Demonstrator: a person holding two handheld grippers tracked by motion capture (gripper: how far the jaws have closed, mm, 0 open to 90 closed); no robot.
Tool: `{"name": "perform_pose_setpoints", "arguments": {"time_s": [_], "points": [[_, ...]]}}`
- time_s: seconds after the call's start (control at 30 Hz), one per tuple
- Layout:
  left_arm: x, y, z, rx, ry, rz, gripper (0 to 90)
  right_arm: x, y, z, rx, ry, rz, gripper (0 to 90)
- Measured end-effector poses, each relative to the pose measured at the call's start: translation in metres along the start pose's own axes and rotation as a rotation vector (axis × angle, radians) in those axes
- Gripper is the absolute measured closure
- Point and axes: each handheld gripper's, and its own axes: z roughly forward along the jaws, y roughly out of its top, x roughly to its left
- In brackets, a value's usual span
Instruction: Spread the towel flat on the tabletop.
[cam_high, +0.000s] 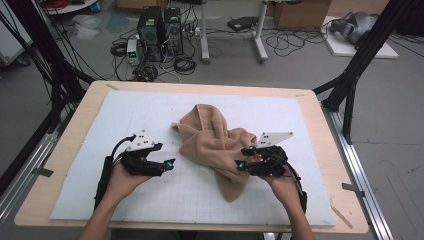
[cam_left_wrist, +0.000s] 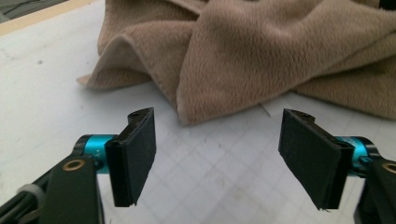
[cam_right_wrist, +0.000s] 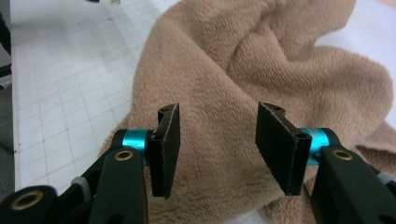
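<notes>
A crumpled tan towel (cam_high: 216, 142) lies in a heap at the middle of the white gridded mat (cam_high: 150, 112). My left gripper (cam_high: 172, 162) hovers just left of the towel, open, with bare mat between its jaws; the towel's nearest fold (cam_left_wrist: 224, 74) is a short way ahead of it. My right gripper (cam_high: 243, 158) is over the towel's right side, open, its jaws a little above the fabric (cam_right_wrist: 219, 93) and holding nothing. Both pairs of pads (cam_left_wrist: 133, 154) (cam_right_wrist: 166, 149) are empty.
The mat covers a wooden table (cam_high: 320, 120). Black frame legs (cam_high: 360, 55) stand at the back right and left. Computers, cables (cam_high: 160, 35) and a desk leg are on the floor beyond the table's far edge.
</notes>
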Motion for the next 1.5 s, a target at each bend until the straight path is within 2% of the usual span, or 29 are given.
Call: {"name": "perform_pose_setpoints", "arguments": {"time_s": [0.17,0.27,0.33,0.47,0.5,0.6,0.67,0.7,0.77,0.83,0.87,0.97,1.03,1.17,1.23,1.3,1.5], "points": [[0.004,0.013,0.021,-0.006,-0.051,-0.019,34.9,-0.005,-0.004,0.003,0.019,-0.015,0.016,48.1],[0.006,0.018,0.035,0.000,-0.056,-0.035,38.6,-0.008,-0.006,0.009,0.041,-0.026,0.022,47.8],[0.006,0.023,0.046,0.030,-0.058,-0.026,39.8,-0.008,-0.007,0.013,0.051,-0.024,0.023,48.5],[0.003,0.030,0.066,0.053,-0.075,-0.011,42.0,-0.009,-0.007,0.018,0.064,-0.031,0.016,49.7],[0.004,0.031,0.075,0.068,-0.078,-0.010,43.9,-0.010,-0.008,0.021,0.069,-0.027,0.020,50.8],[0.004,0.030,0.085,0.097,-0.071,-0.006,45.1,-0.010,-0.009,0.022,0.075,-0.028,0.018,52.0],[0.005,0.028,0.093,0.124,-0.073,-0.003,51.0,-0.011,-0.009,0.024,0.086,-0.030,0.023,54.0],[0.005,0.027,0.095,0.135,-0.073,0.003,51.0,-0.011,-0.009,0.024,0.086,-0.030,0.023,54.0],[0.005,0.025,0.099,0.155,-0.063,0.019,58.3,-0.012,-0.010,0.025,0.092,-0.029,0.019,55.6],[0.003,0.024,0.101,0.176,-0.041,0.038,72.1,-0.012,-0.010,0.027,0.101,-0.026,0.016,57.8],[0.003,0.024,0.101,0.177,-0.039,0.044,72.1,-0.012,-0.010,0.027,0.101,-0.026,0.016,57.8],[0.005,0.024,0.099,0.178,-0.041,0.049,86.3,-0.013,-0.010,0.029,0.114,-0.022,0.013,64.7],[0.004,0.024,0.097,0.179,-0.046,0.055,87.8,-0.013,-0.010,0.029,0.117,-0.020,0.011,66.3],[0.003,0.025,0.095,0.176,-0.046,0.065,89.4,-0.013,-0.010,0.028,0.120,-0.023,0.004,77.2],[0.002,0.026,0.092,0.167,-0.044,0.072,89.4,-0.013,-0.010,0.028,0.120,-0.022,0.009,79.3],[0.001,0.026,0.087,0.157,-0.045,0.085,89.5,-0.013,-0.010,0.025,0.111,-0.015,0.005,84.2],[0.004,0.028,0.064,0.109,-0.036,0.091,89.6,-0.010,-0.008,0.022,0.099,0.001,-0.012,87.4]]}}
